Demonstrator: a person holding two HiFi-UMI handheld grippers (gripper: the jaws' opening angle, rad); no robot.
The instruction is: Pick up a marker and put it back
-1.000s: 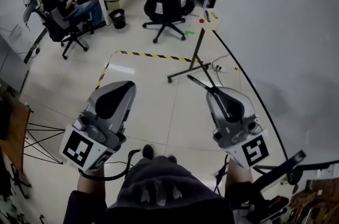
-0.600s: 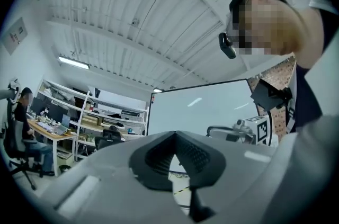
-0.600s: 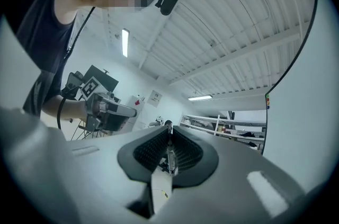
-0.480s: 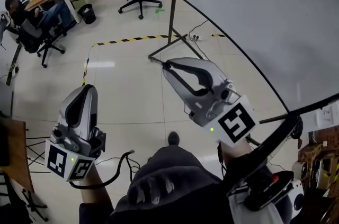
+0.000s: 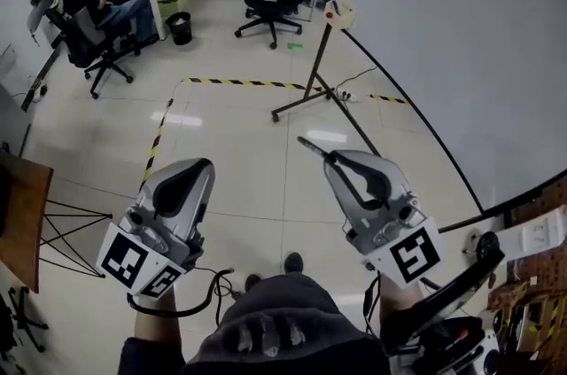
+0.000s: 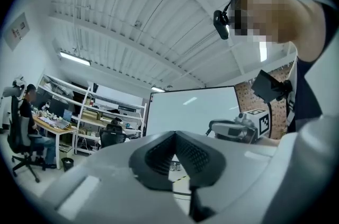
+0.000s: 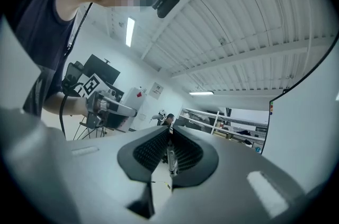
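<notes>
Marker (image 5: 313,148) is mostly swallowed by the right gripper (image 5: 332,158). In the head view only a thin dark stub pokes past the tips. In the right gripper view it's a pale slim stick pinched tight between the ribbed black pads, so I can't tell colour or cap. Left gripper (image 5: 205,163) has its jaws closed tip to tip, nothing in them. Both are smooth grey plastic shells with a square-marker cube at the back, and the hands are hidden underneath. The little tray (image 5: 338,11) on its thin black stand beside the whiteboard (image 5: 443,45) is too small to read.
</notes>
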